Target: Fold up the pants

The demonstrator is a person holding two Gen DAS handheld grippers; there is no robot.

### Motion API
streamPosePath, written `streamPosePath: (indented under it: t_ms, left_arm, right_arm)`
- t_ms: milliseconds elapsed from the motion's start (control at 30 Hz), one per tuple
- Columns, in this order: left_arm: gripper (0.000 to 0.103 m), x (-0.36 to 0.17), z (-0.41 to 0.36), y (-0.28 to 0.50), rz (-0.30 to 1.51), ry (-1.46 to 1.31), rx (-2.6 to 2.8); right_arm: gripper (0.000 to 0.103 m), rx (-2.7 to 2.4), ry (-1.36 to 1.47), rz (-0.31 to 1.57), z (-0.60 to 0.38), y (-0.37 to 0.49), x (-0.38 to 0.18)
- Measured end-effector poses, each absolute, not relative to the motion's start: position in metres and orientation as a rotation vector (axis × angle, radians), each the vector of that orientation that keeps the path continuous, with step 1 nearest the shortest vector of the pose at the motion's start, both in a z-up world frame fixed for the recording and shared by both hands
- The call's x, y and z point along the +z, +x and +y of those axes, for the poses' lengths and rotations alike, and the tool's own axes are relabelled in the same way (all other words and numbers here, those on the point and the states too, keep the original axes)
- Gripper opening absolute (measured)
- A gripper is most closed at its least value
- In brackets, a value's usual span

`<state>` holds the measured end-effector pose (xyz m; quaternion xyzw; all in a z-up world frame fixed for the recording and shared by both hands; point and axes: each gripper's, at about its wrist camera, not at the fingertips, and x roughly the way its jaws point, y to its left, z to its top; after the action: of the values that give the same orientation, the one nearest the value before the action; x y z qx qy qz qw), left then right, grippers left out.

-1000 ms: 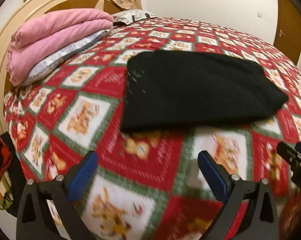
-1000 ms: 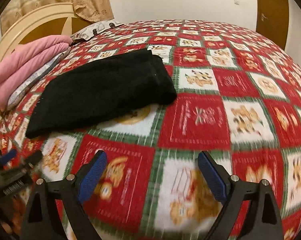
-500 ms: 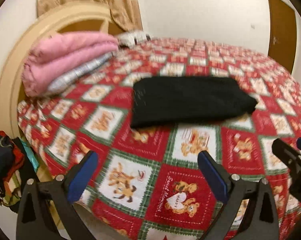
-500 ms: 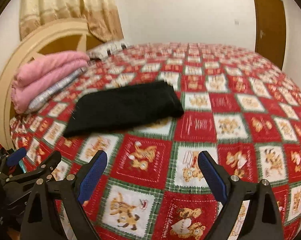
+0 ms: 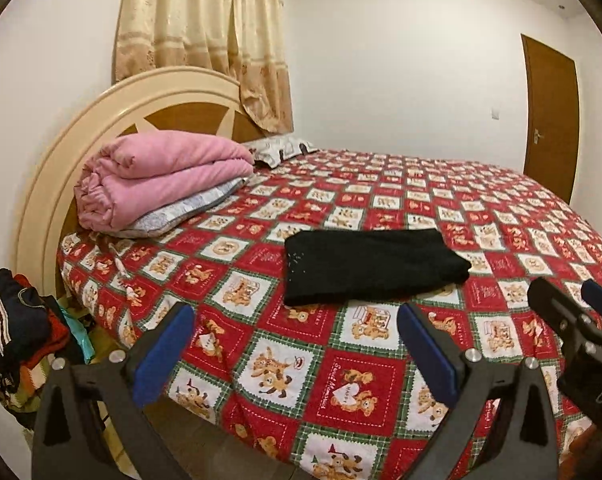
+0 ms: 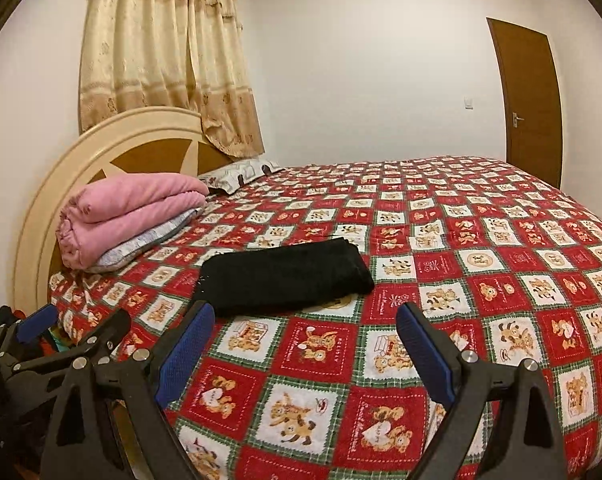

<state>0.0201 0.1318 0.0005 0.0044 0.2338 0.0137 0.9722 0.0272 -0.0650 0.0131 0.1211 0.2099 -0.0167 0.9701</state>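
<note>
The black pants lie folded into a flat rectangle on the red bear-patterned bed cover, near the bed's front edge. My left gripper hangs open well in front of the pants, off the mattress edge, with nothing between its blue pads. My right gripper is also open and empty, back from the pants by a similar gap. The right gripper shows at the right edge of the left wrist view, and the left gripper at the lower left of the right wrist view.
A folded pink blanket rests on a grey pillow by the round headboard. A heap of dark and red clothes sits on the floor at the left. Beige curtain and a brown door stand behind the bed.
Both grippers have pulled back and up from the bed, still open. The folded pants stay where they were and now look smaller and farther away.
</note>
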Motion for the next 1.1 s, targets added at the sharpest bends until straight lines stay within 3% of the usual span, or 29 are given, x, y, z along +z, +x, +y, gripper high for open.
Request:
streamPosePath:
  t_ms: [1100]
  left_arm:
    - [0.103,0.001,0.129,0.005,0.435,0.054,0.047]
  right_arm:
    - [0.093,-0.056,0.256,0.392,-0.057,0.014,0.017]
